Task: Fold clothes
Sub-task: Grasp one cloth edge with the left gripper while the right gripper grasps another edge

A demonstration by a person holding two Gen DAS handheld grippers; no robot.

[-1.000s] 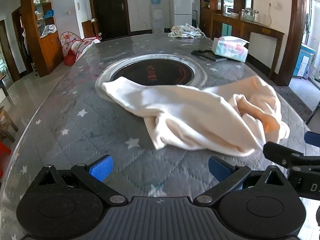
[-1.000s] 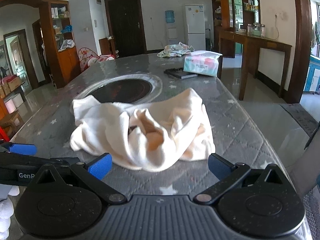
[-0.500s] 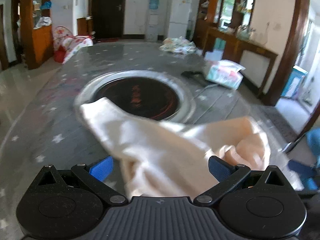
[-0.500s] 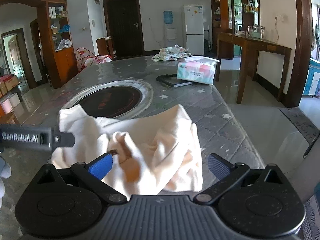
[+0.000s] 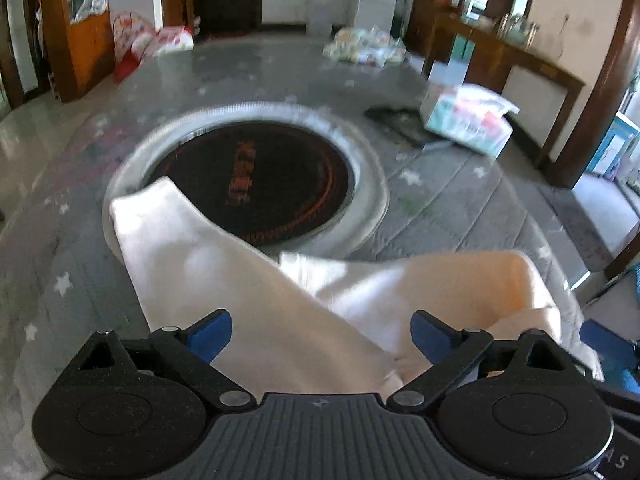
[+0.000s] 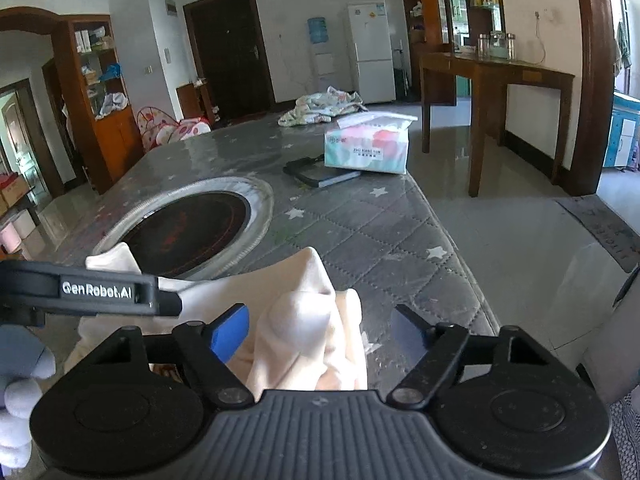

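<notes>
A cream garment lies crumpled on the grey quilted, star-printed table, one end reaching onto the round black hob. My left gripper hangs over its flat part. The jaws are closing with cloth between them, and the pads stand clear of it. In the right wrist view my right gripper straddles a raised bunch of the garment. Its jaws are closing too, with a gap left at the right pad. The left gripper's finger crosses that view at the left.
A tissue pack and a dark flat case lie at the far right of the table. A floral cloth sits at its far end. The table's right edge drops to tiled floor. A gloved hand shows at lower left.
Both grippers have moved forward over the garment, so cloth that lay ahead of the fingertips now lies between them. Both pairs of jaws have narrowed a little.
</notes>
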